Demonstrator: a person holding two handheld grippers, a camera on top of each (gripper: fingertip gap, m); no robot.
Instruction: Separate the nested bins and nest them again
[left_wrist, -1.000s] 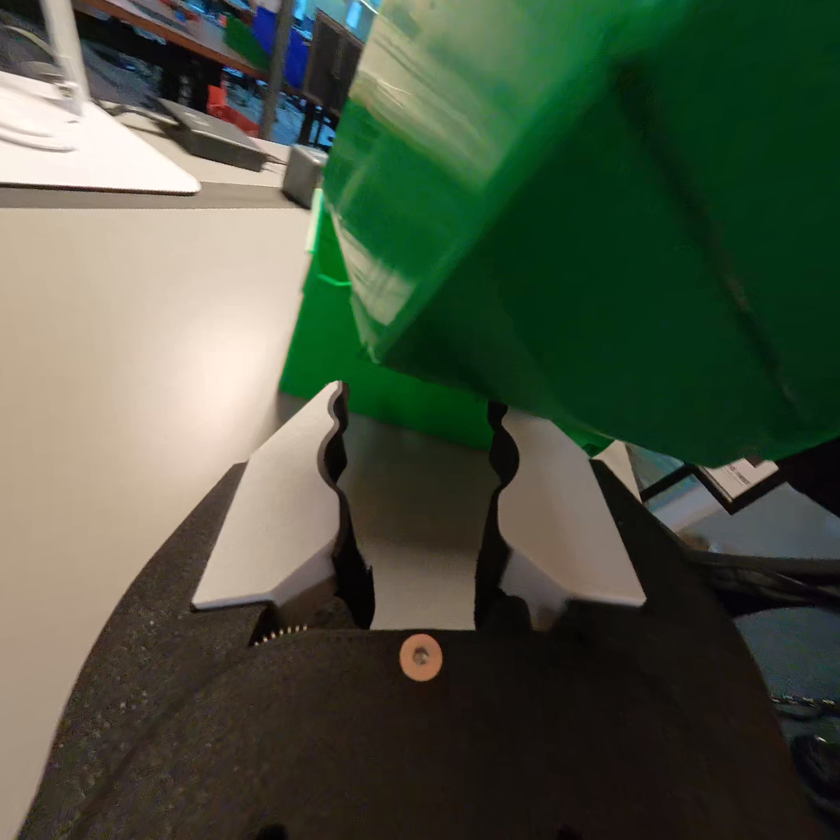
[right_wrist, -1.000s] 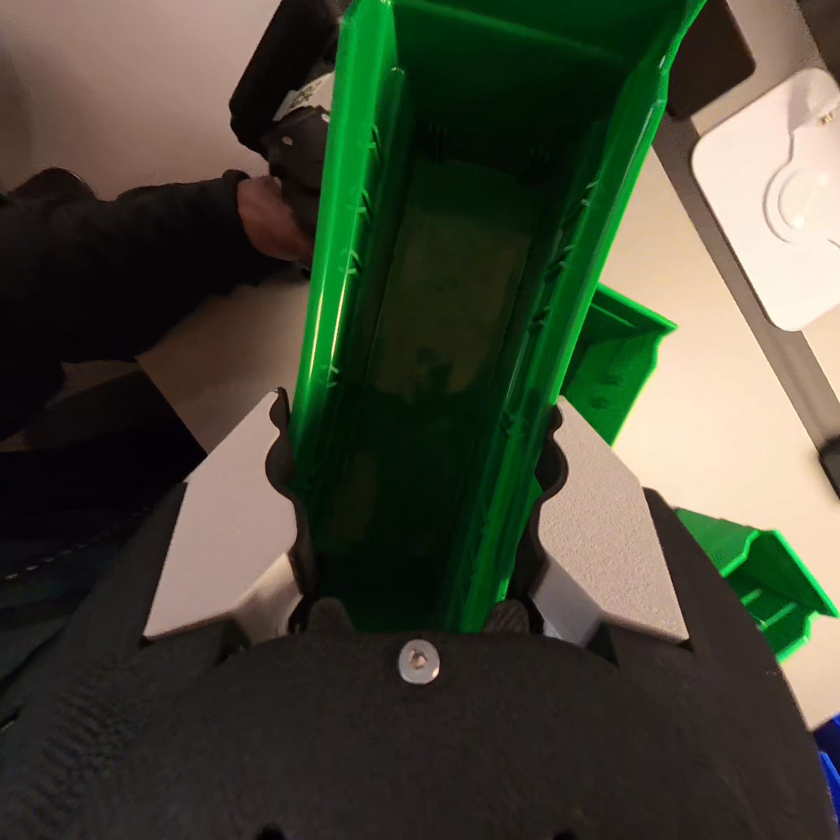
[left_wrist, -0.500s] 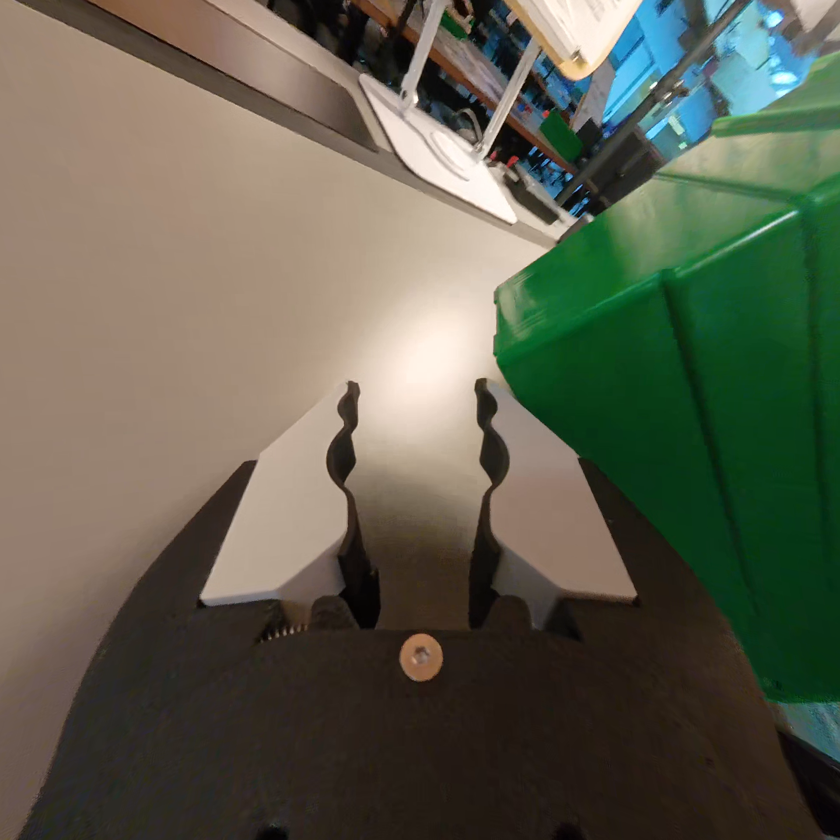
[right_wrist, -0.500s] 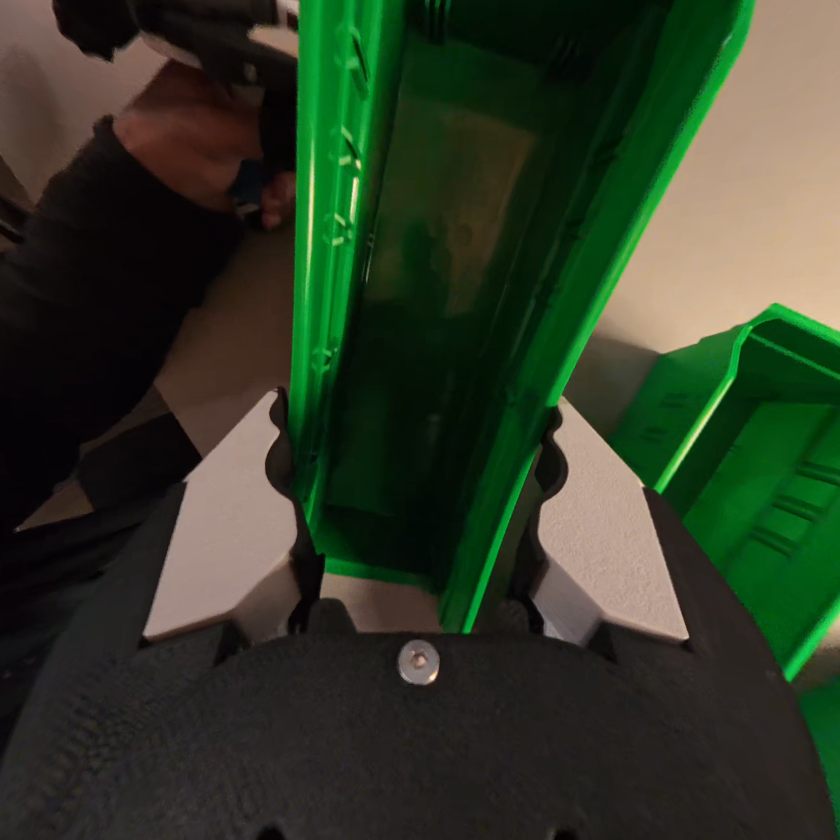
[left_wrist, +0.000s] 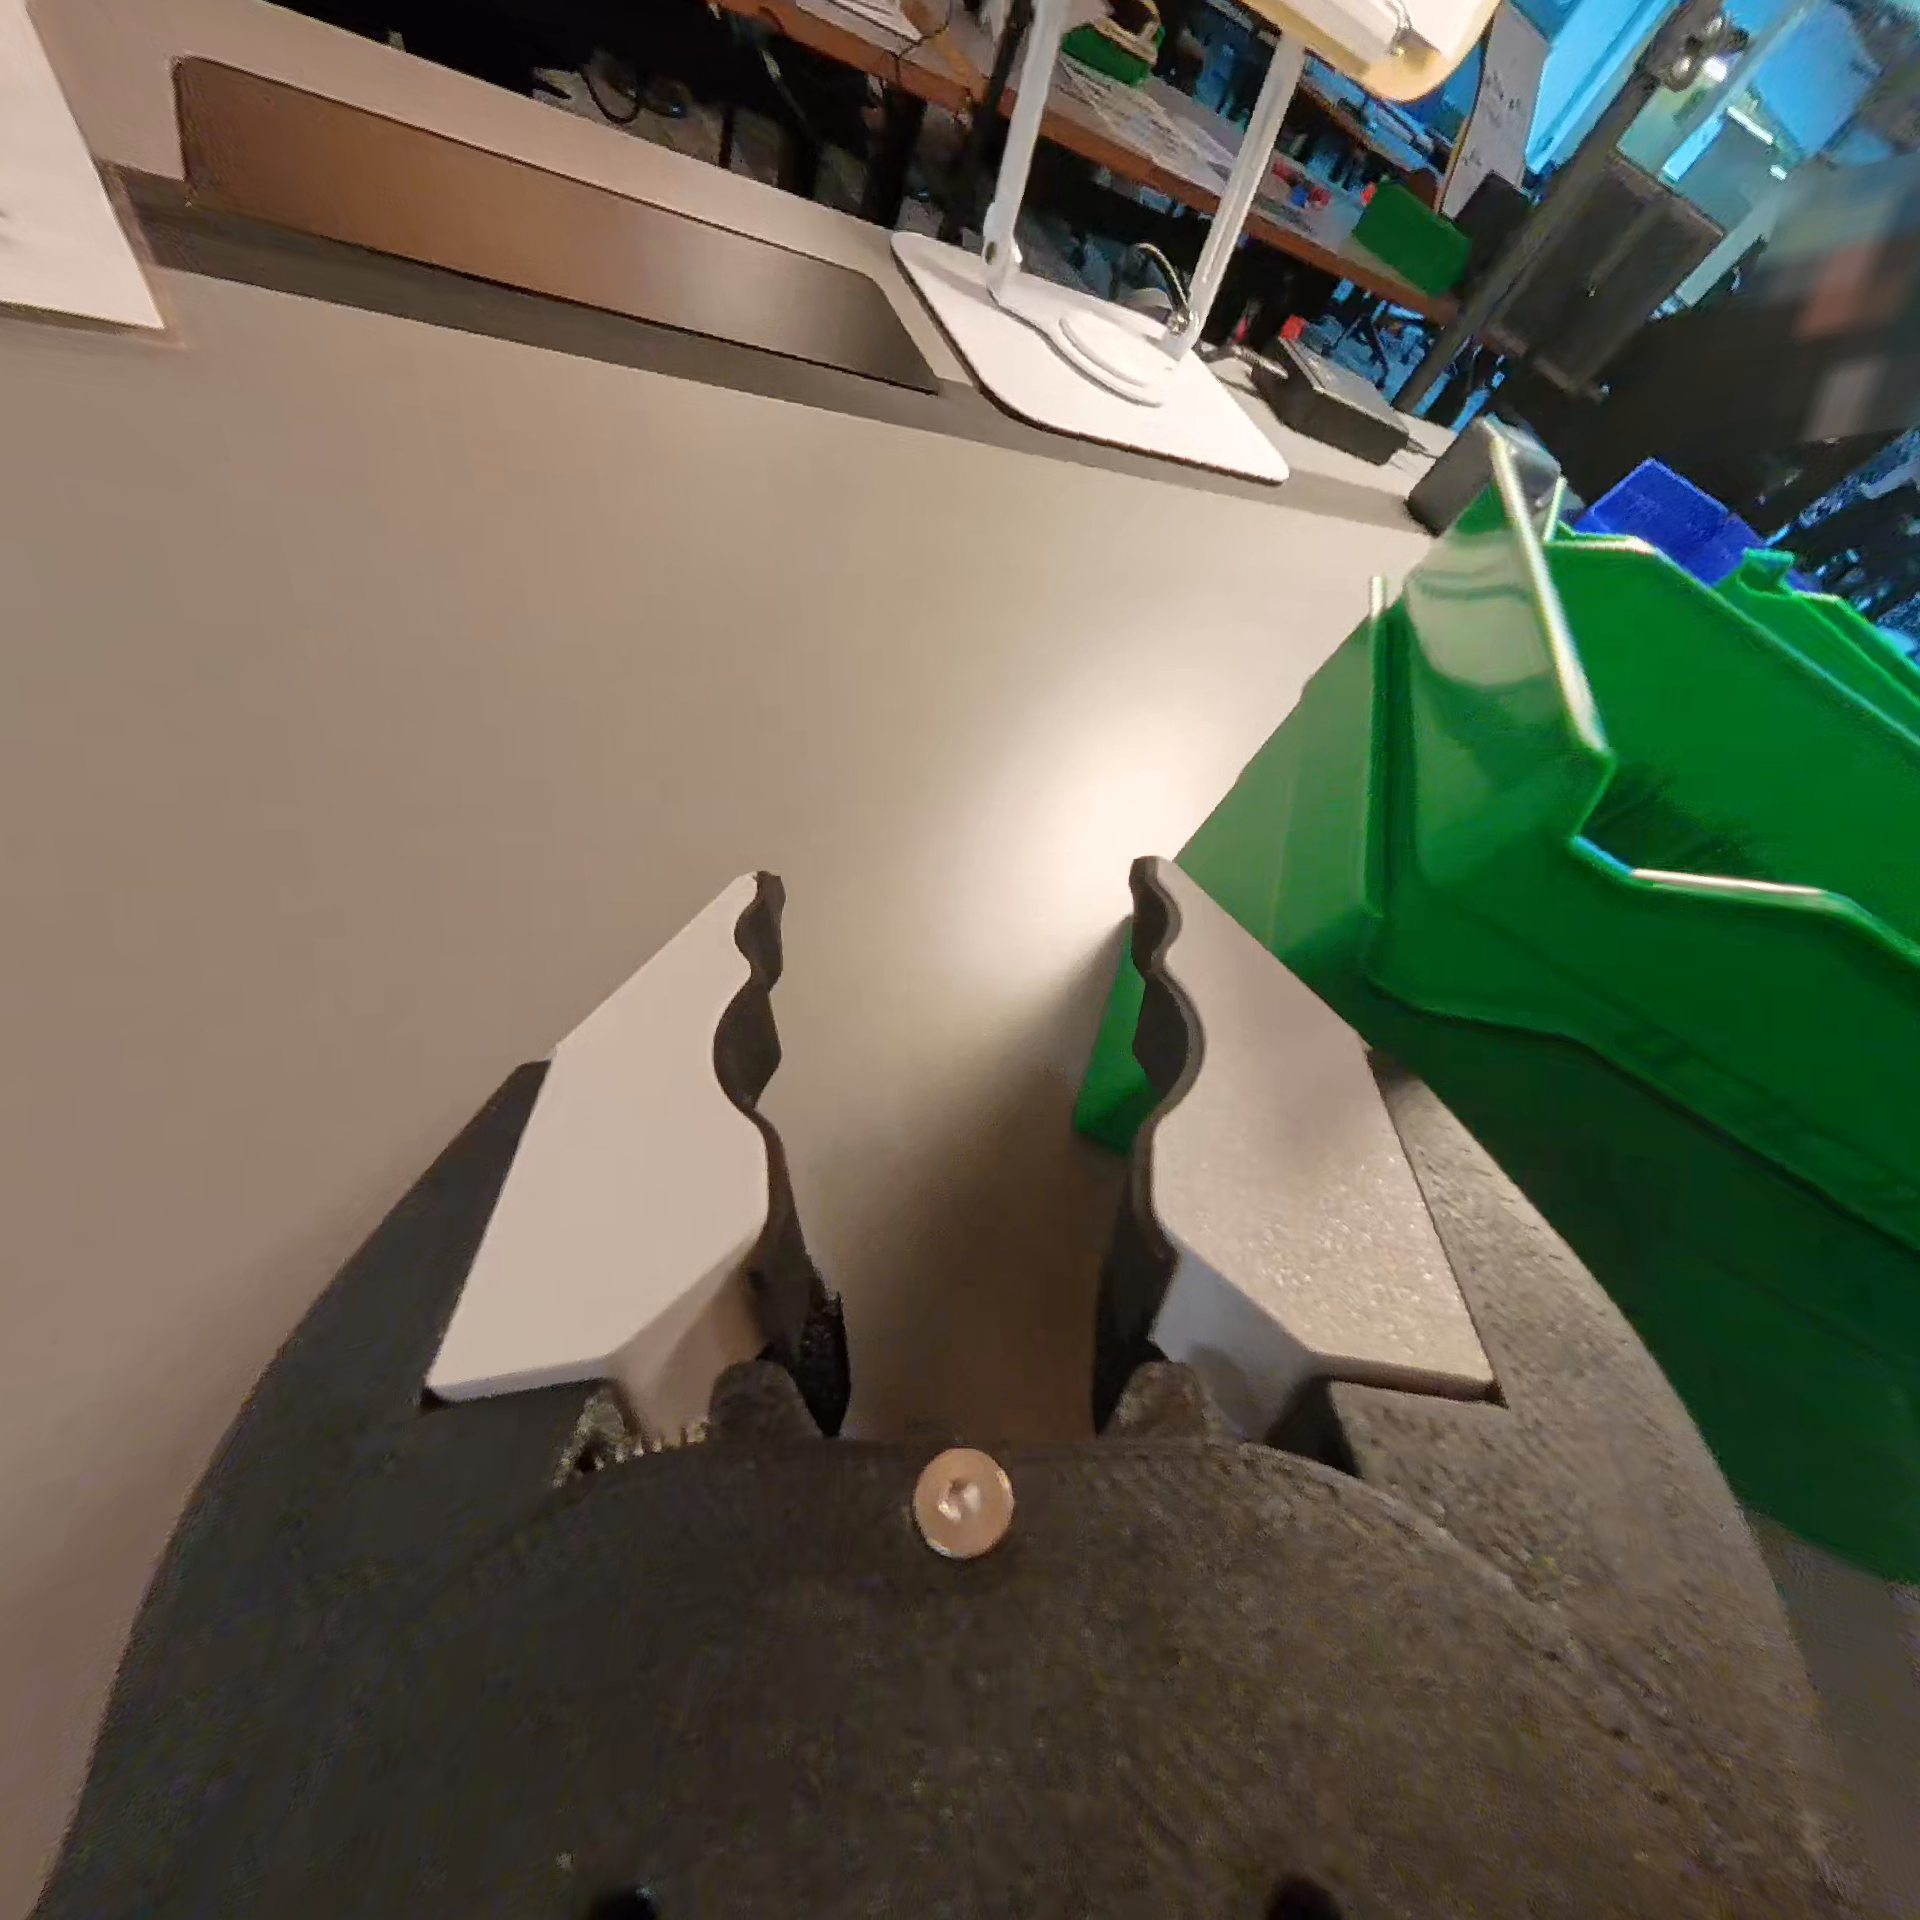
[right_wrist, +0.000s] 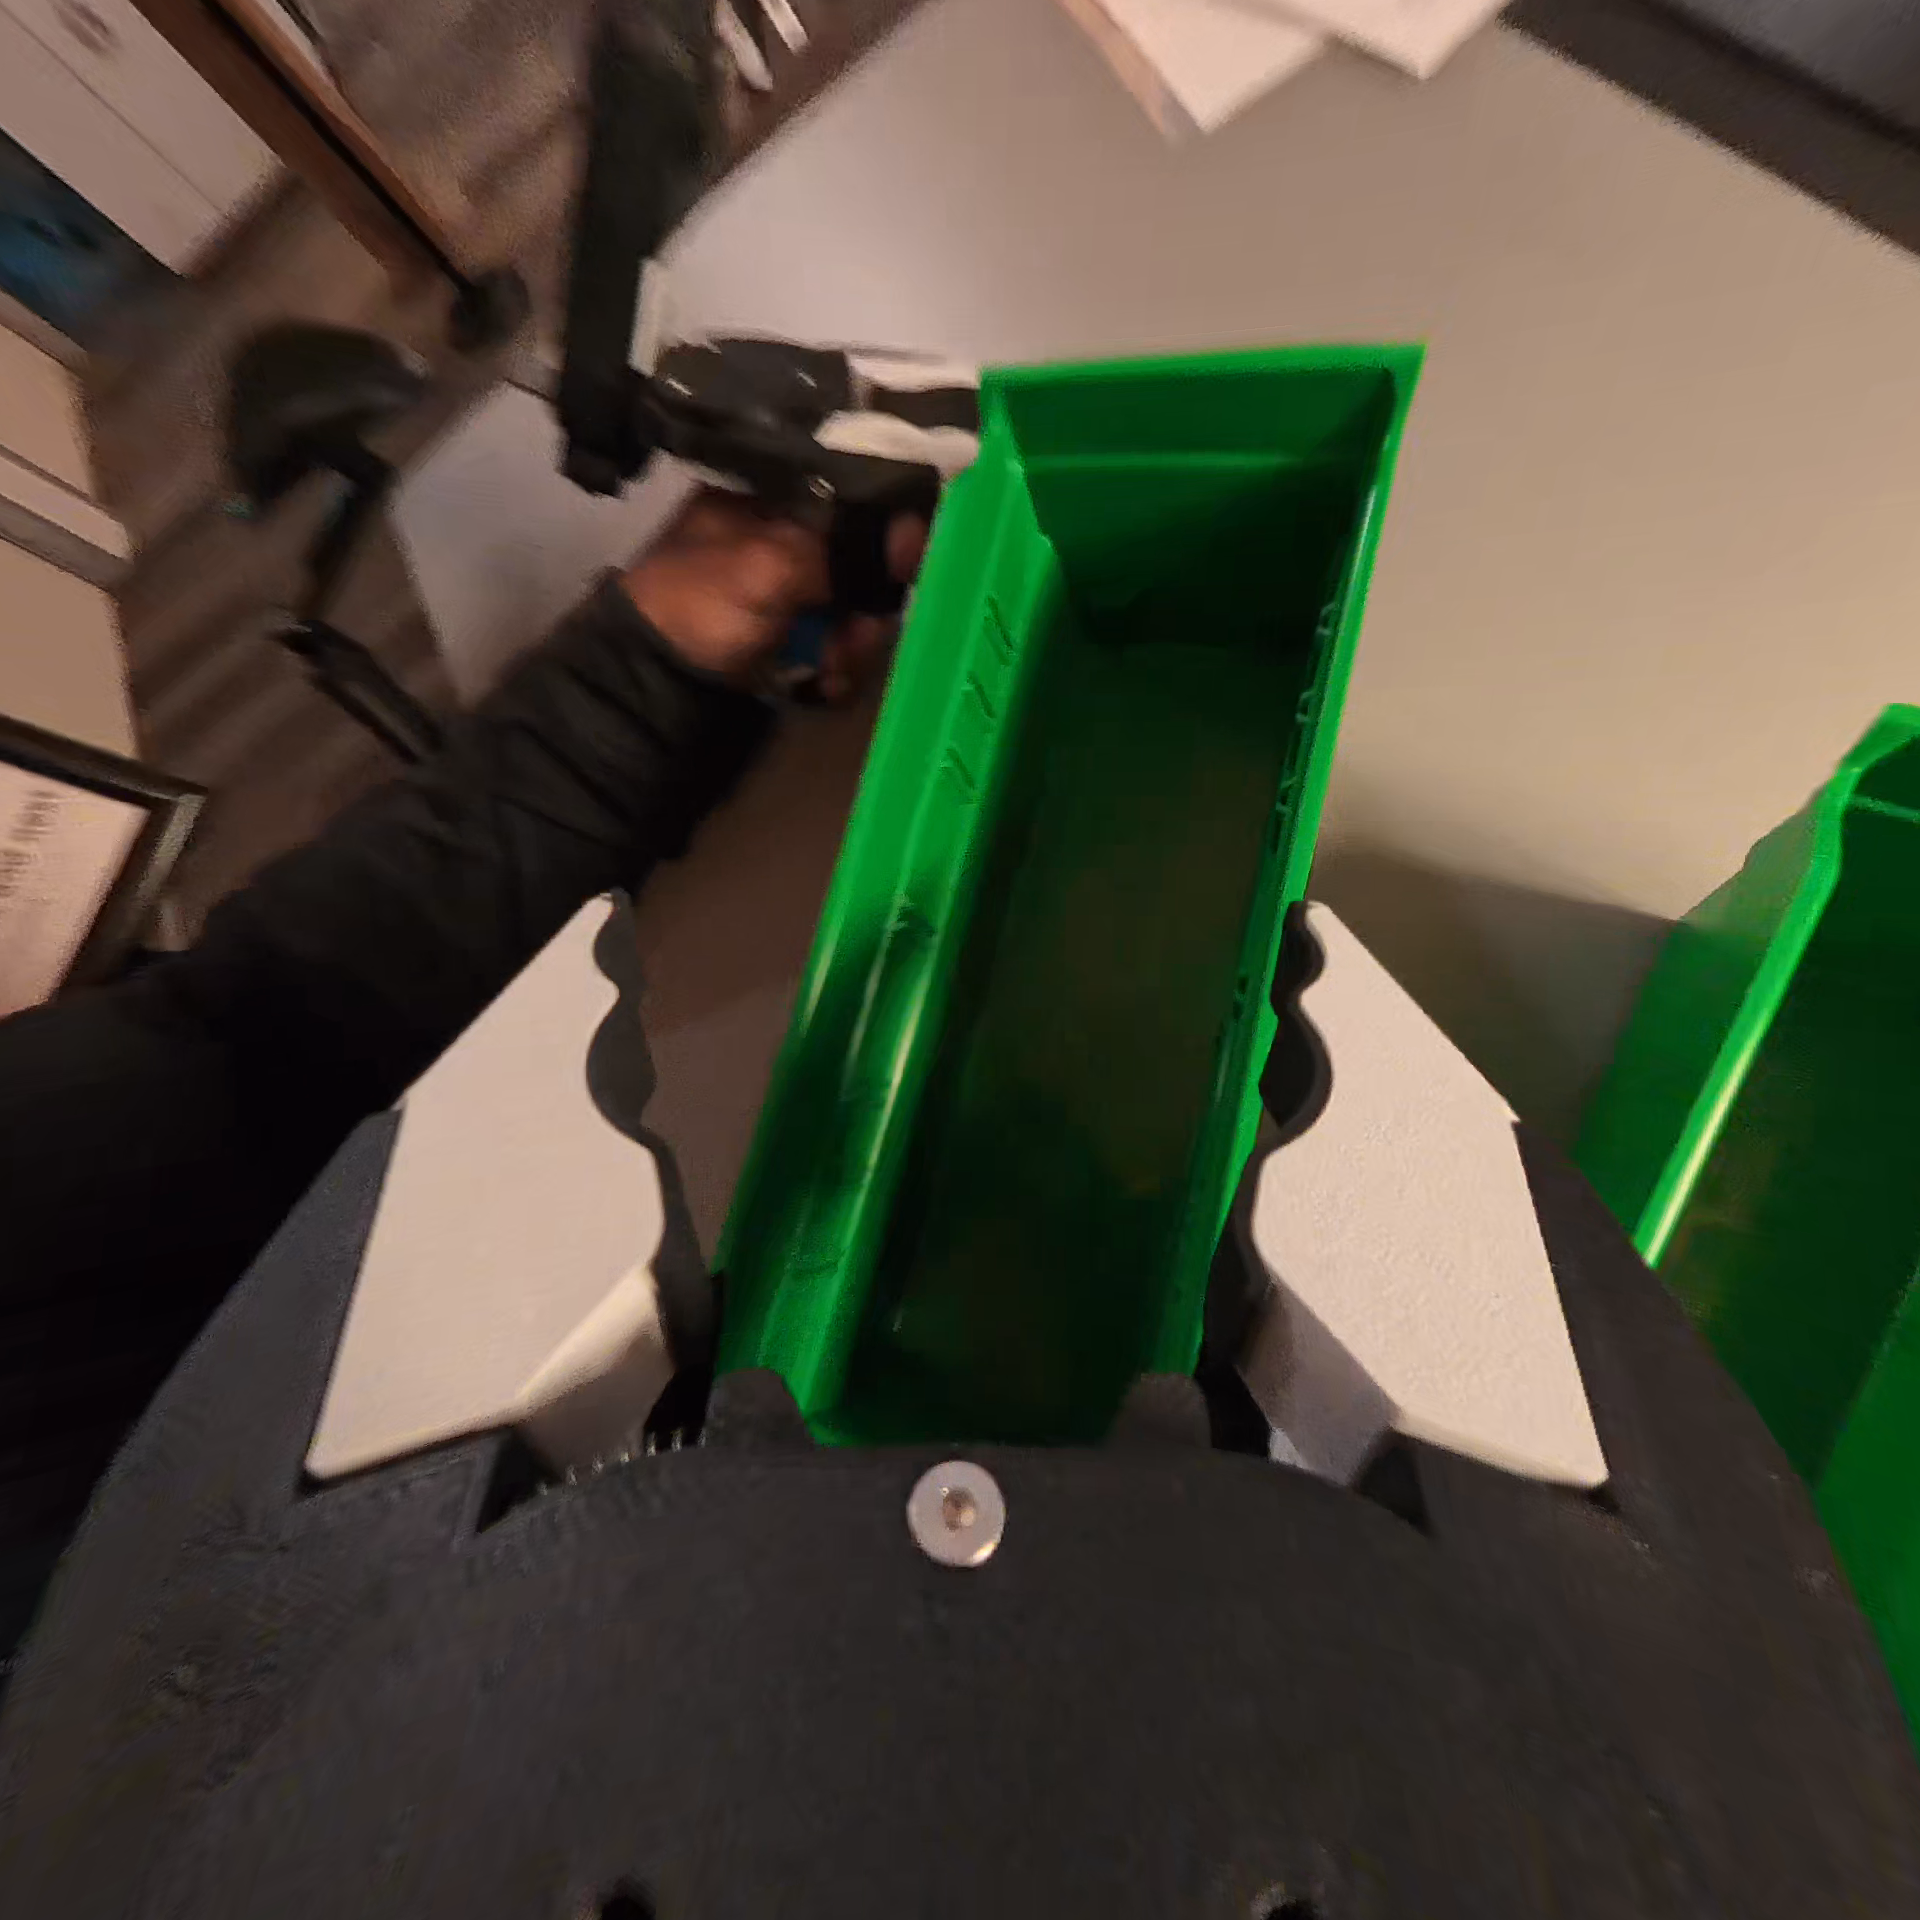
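Observation:
In the right wrist view a long green bin (right_wrist: 1091, 831) lies open side up between the fingers of my right gripper (right_wrist: 956, 914). The right pad (right_wrist: 1299, 997) touches its wall. The left pad (right_wrist: 613, 997) stands clear of it with a gap, so the jaws are open and do not clamp the bin. A second green bin (right_wrist: 1766, 1039) stands to the right. My left gripper (left_wrist: 954, 878) is open and empty over the bare table (left_wrist: 520, 675), with a green bin (left_wrist: 1507, 831) just beyond its right finger. It also shows in the right wrist view (right_wrist: 769, 416), held by a hand (right_wrist: 727, 603).
A white lamp base (left_wrist: 1091, 364) and a dark strip (left_wrist: 520, 239) lie at the table's far edge. A blue bin (left_wrist: 1662, 520) shows behind the green ones. A dark sleeve (right_wrist: 364, 987) reaches across the left. Papers (right_wrist: 1299, 52) lie at the far end of the table.
My right jaws have widened and the left pad has come off the bin wall it pressed before. My left gripper has swung away from the bin toward the table and opened a little.

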